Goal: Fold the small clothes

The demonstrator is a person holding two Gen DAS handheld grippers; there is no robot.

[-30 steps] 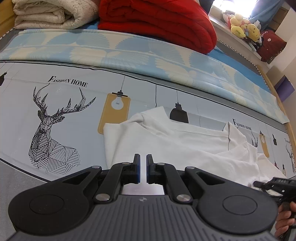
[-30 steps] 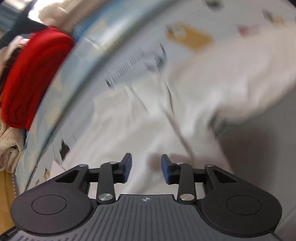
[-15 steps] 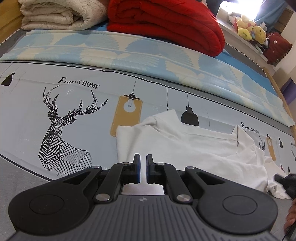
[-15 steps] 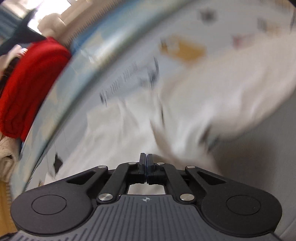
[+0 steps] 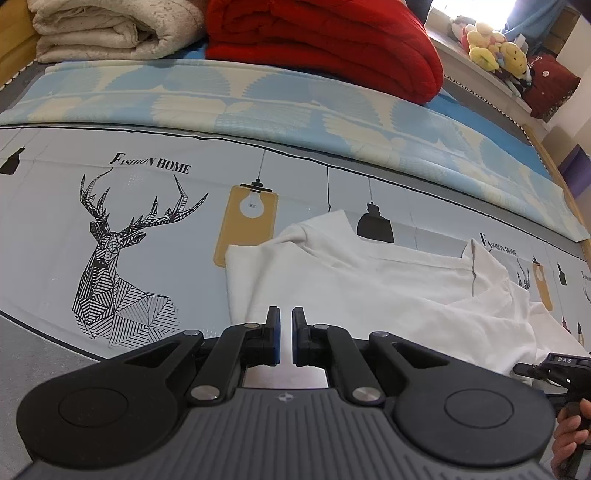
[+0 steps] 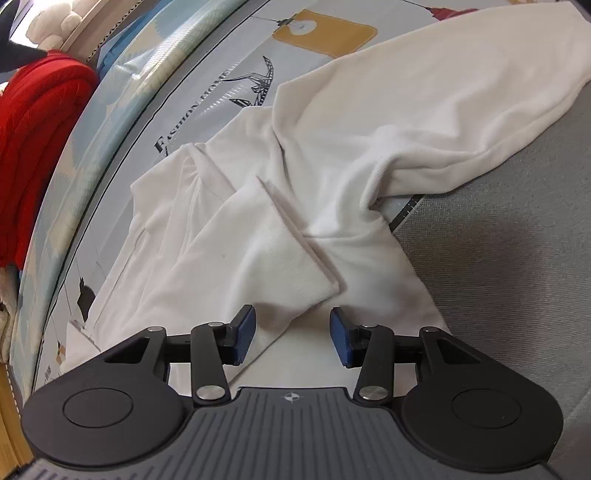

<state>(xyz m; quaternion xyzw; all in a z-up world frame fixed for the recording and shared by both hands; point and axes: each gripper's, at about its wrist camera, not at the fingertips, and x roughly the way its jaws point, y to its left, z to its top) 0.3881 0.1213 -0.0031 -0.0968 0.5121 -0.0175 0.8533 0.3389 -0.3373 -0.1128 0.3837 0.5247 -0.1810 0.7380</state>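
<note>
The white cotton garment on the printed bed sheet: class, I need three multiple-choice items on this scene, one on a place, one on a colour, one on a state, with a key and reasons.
1. Where does the white cotton garment lie?
A. on the printed bed sheet
B. on top of the folded red quilt
C. on the window ledge

2. What colour is the thick folded quilt beside the folded beige blanket?
A. blue
B. red
C. green

3. How do the jaws of the right gripper stand?
A. clamped on a sleeve
B. fully shut on nothing
C. apart, pads clear of the cloth

Key:
1 A, the garment is spread across the sheet with the deer print.
2 B, the quilt is plainly red in both views.
3 C, the blue pads stand apart, having just opened, with a fold of cloth between them but not pressed.
</note>
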